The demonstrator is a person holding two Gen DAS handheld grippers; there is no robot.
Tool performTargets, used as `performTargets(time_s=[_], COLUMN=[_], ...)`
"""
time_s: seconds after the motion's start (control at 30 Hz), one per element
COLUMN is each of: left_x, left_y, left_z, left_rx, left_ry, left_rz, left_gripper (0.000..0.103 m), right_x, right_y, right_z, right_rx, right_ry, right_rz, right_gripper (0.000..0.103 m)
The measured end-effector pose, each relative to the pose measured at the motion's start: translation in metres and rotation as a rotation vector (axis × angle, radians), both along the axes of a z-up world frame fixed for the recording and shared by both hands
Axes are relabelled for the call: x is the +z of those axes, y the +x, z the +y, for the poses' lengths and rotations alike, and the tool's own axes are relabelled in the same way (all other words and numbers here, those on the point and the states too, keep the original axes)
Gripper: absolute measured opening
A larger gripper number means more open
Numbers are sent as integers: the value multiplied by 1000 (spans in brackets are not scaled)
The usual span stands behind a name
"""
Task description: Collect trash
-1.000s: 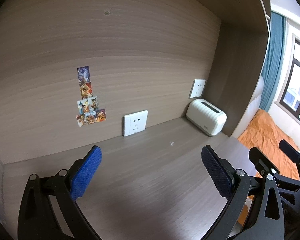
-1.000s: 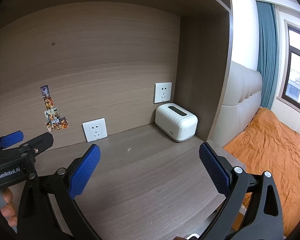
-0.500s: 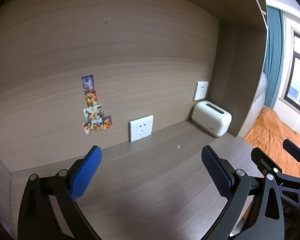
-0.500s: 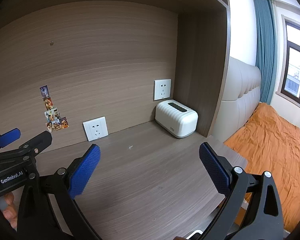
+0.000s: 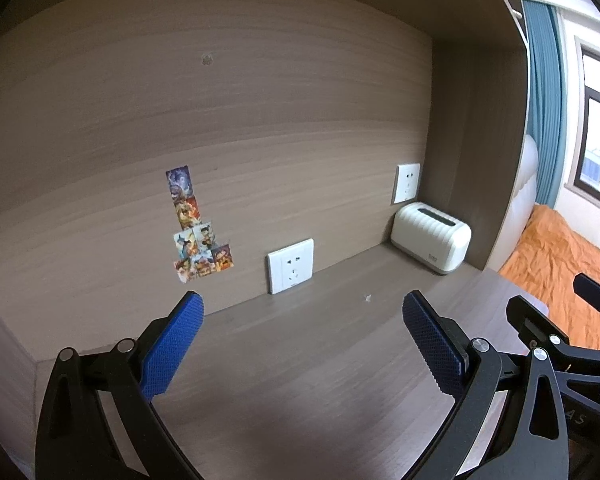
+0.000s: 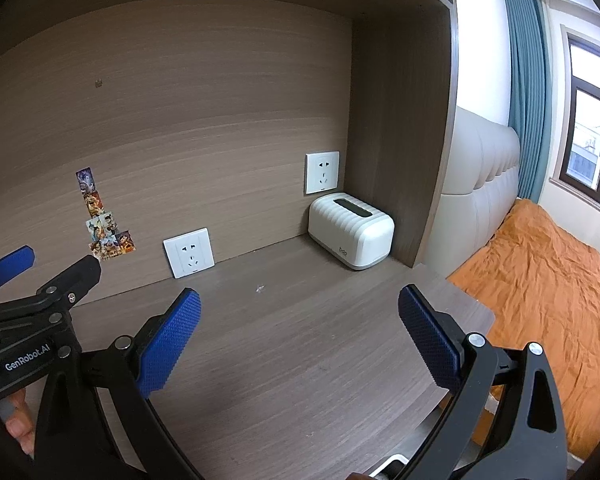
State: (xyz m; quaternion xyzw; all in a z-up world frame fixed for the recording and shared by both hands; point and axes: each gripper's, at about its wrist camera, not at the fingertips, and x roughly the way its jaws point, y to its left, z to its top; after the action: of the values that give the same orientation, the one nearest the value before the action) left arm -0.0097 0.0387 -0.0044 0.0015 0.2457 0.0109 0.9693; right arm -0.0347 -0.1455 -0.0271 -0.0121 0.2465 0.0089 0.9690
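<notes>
Left wrist view: the left gripper [image 5: 300, 344] hovers over a wooden tabletop [image 5: 300, 380], jaws spread wide and empty. A tiny white scrap [image 5: 367, 298] lies ahead, near the back wall, between a wall socket [image 5: 291, 266] and a white ribbed box [image 5: 431, 238]; too small to tell its long axis. Right wrist view: the right gripper [image 6: 300, 340], jaws wide and empty, faces the same scrap [image 6: 259, 289] on the tabletop.

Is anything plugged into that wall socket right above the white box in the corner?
No, the wall socket above the white box shows only bare holes, with no plug or cable in it.
</notes>
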Motion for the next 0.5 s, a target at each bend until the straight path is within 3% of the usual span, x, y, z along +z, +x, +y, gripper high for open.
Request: performTargets(time_s=[0.5], left_x=[2], left_y=[3], left_z=[-8], left_rx=[-4], left_ry=[64], left_rz=[-41], left_gripper=[97], right_x=[-4], right_y=[5], right_z=[-6], right_rx=[-16], right_ry=[22], right_rz=[17], right_gripper=[98])
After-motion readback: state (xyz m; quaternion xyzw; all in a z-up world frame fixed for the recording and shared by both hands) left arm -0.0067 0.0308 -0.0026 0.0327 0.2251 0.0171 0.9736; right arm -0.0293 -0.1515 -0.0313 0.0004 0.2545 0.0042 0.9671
